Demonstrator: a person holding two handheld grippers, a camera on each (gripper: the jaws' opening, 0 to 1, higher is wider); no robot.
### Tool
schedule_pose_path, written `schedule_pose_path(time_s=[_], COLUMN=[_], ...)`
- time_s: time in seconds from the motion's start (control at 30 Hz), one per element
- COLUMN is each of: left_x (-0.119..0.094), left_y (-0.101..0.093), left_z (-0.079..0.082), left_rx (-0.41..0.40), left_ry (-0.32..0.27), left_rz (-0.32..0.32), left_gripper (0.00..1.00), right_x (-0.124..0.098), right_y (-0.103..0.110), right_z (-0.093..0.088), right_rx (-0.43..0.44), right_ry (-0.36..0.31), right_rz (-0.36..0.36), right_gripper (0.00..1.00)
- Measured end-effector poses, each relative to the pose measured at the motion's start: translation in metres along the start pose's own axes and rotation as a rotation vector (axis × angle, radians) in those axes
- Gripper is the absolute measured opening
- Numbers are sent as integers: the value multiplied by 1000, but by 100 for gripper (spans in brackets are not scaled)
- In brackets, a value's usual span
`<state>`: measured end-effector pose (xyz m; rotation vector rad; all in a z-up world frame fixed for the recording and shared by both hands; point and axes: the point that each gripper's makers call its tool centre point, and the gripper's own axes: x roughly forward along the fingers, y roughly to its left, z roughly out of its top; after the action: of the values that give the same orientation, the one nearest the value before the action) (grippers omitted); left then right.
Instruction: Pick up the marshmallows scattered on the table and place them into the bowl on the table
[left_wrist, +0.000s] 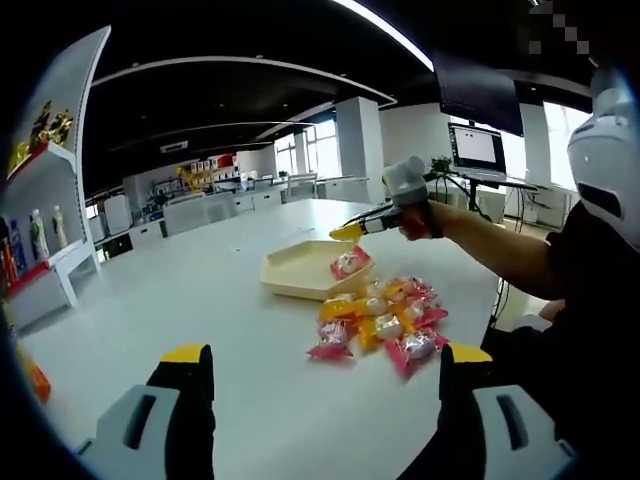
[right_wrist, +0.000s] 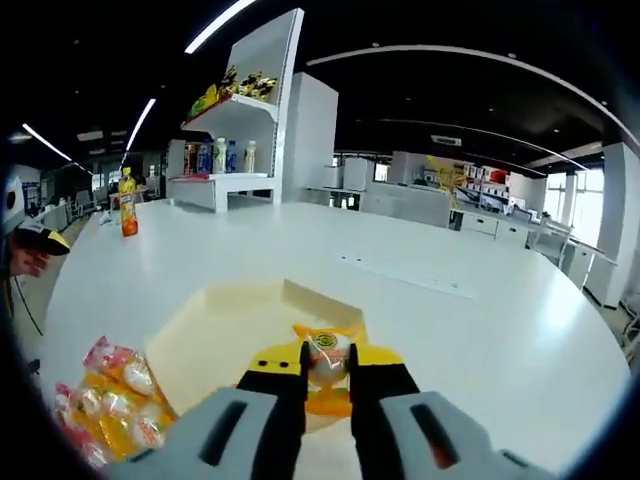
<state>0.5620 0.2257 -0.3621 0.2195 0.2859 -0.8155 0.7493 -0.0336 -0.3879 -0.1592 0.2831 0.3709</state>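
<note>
Office's white table (left_wrist: 200, 300): right tongs (right_wrist: 327, 375) grip marshmallow (right_wrist: 327, 362) over bowl (right_wrist: 215, 335); left tongs (left_wrist: 325, 365) spread.

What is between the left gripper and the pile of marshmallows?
Just bare white table. In the left gripper view, nothing lies between the left gripper, with its jaws wide apart, and the pile.

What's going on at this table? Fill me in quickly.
A person is clearing wrapped marshmallows off the white table into a pale yellow bowl. The right gripper is shut on an orange-wrapped marshmallow, held over the bowl. One pink-wrapped marshmallow already lies in the bowl. The pile of marshmallows waits beside it. The left gripper hangs open, holding nothing.
</note>
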Motion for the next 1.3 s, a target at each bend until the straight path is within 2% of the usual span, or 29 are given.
schedule_pose_path(time_s=[0.47,0.6,0.67,1.2,1.3], left_x=[1,1,2,2,2], left_y=[1,1,1,-1,-1], left_z=[-3,-4,-5,-4,-4], left_rx=[-5,-7,-6,-7,-9], left_ry=[5,5,9,9,8], left_rz=[1,0,0,-1,-2], left_gripper=[93,93,93,93,93], right_x=[8,7,7,7,7], right_y=[-2,-1,-2,0,1], right_z=[-5,-10,-11,-12,-12], right_rx=[-2,-25,-69,-26,-14], right_ry=[13,28,24,19,17], right_rz=[15,11,7,30,33], right_gripper=[15,15,16,17,20])
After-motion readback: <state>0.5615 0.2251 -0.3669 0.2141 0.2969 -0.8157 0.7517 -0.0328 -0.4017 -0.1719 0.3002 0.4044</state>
